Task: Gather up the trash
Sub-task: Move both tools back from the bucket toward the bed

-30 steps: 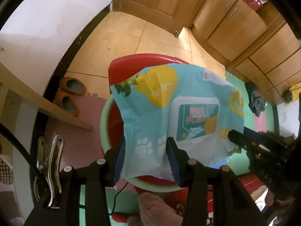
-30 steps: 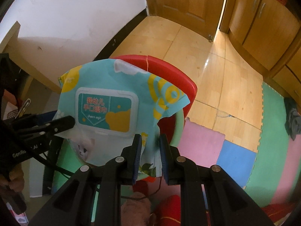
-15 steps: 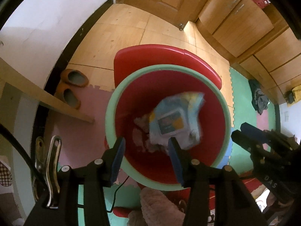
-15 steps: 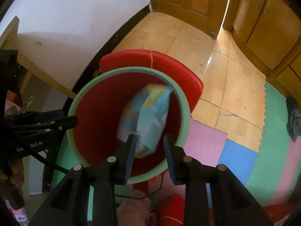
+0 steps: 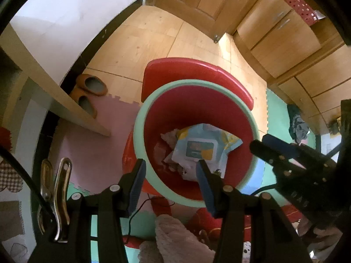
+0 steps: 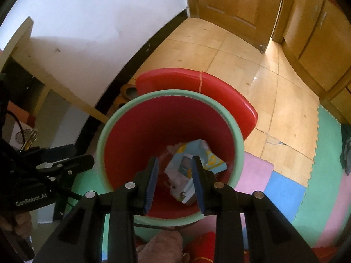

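Observation:
A light blue wet-wipes pack (image 5: 203, 151) (image 6: 197, 164) lies at the bottom of the red trash bin with a green rim (image 5: 140, 129) (image 6: 99, 144), on top of crumpled paper scraps (image 5: 167, 137). The bin's red lid (image 5: 188, 70) (image 6: 197, 83) stands open behind it. My left gripper (image 5: 171, 166) hovers above the bin, open and empty. My right gripper (image 6: 174, 164) also hangs over the bin, open with nothing between its fingers. Each gripper shows at the side of the other's view.
Coloured foam mats (image 6: 285, 188) cover the floor around the bin, with wood flooring (image 6: 230, 50) beyond. A pair of brown slippers (image 5: 90, 89) sits under a wooden shelf (image 5: 57, 96) at the left. Wooden cabinets (image 5: 285, 35) and a door (image 6: 230, 2) stand at the back.
Both grippers held the wipes pack over the bin a second ago. They opened, and the pack dropped into the bin and came to rest at the bottom.

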A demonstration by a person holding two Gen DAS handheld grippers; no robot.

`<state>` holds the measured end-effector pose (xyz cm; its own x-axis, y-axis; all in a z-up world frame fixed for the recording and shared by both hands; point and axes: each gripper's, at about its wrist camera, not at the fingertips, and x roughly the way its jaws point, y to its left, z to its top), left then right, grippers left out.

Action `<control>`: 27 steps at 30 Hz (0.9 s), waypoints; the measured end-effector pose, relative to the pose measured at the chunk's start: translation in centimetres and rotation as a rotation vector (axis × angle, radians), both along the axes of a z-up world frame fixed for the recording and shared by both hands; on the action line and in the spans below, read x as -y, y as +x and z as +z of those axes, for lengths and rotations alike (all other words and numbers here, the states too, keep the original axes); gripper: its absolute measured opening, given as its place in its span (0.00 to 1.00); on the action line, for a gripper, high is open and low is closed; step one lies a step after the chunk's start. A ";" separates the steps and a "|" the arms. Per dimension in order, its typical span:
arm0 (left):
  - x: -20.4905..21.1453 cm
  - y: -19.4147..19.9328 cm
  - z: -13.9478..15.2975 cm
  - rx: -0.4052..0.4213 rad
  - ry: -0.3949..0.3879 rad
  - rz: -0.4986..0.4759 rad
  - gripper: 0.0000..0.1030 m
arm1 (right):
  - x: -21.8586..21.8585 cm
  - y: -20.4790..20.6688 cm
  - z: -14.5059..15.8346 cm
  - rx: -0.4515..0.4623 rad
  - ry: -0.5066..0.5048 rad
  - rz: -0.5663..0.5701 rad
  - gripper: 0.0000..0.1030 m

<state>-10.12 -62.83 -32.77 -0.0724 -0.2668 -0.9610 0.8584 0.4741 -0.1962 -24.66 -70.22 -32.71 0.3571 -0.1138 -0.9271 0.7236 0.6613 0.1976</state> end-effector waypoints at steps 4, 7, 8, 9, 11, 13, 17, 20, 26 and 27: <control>-0.7 -0.3 1.6 0.003 -0.009 0.004 0.49 | -1.1 -0.2 1.5 0.016 -0.010 0.003 0.33; -1.3 -0.6 3.4 0.013 -0.033 -0.001 0.49 | -1.8 -0.3 3.1 0.023 -0.034 0.006 0.39; -1.5 -0.8 3.8 0.015 -0.040 -0.002 0.51 | -2.0 -0.3 3.6 0.026 -0.039 0.009 0.39; -1.7 -0.8 4.5 0.017 -0.050 -0.002 0.52 | -2.2 -0.4 4.4 0.031 -0.046 0.012 0.39; -2.3 -1.0 6.2 0.032 -0.071 0.005 0.55 | -2.7 -0.5 5.6 0.043 -0.062 0.019 0.41; -2.8 -1.1 7.5 0.045 -0.083 0.014 0.56 | -3.1 -0.6 7.0 0.056 -0.078 0.028 0.43; -4.4 -1.0 10.7 0.059 -0.126 0.042 0.62 | -4.2 -0.8 9.9 0.089 -0.096 0.042 0.45; -5.9 -0.7 12.8 0.073 -0.160 0.077 0.68 | -5.0 -0.9 12.0 0.122 -0.105 0.054 0.45; -9.8 0.1 17.5 0.081 -0.234 0.151 0.78 | -7.5 -0.1 16.1 0.175 -0.123 0.109 0.45; -10.5 0.2 18.3 0.084 -0.244 0.159 0.79 | -7.8 0.0 16.5 0.182 -0.123 0.116 0.45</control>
<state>-9.89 -52.35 -14.50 0.0657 -0.4922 -0.8680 0.7949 0.5516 -0.2526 -24.68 -62.39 -16.25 0.5339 -0.1702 -0.8282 0.6014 0.7650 0.2305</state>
